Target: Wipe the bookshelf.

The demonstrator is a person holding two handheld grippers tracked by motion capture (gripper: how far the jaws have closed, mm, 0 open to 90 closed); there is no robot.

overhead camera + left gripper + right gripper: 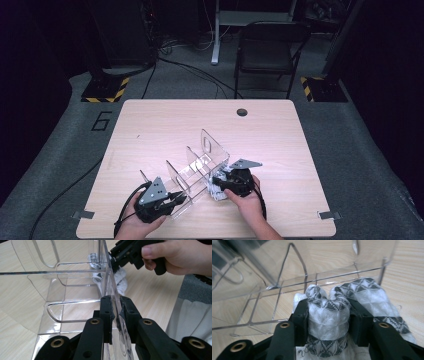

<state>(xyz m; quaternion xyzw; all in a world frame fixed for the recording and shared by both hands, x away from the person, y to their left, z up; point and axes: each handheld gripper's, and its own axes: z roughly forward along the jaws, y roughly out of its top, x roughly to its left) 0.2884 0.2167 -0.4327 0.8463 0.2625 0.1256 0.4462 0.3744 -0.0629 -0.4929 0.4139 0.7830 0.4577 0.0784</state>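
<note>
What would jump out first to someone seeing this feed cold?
The clear acrylic divider rack near the table's front edge, with the left gripper clamped on its side wall. At the rack's right side, the right gripper squeezes a bunched white cloth with a dark triangle pattern.

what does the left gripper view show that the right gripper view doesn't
Left gripper view: the left hand-held gripper shut on a side wall of the clear acrylic divided rack, and farther off a hand holding the right hand-held gripper against that wall.

Right gripper view: the right hand-held gripper shut on a bunched white cloth with a black triangle pattern, its weave and frayed threads plain.

Both: the rack, the cloth and the light wooden table.
</note>
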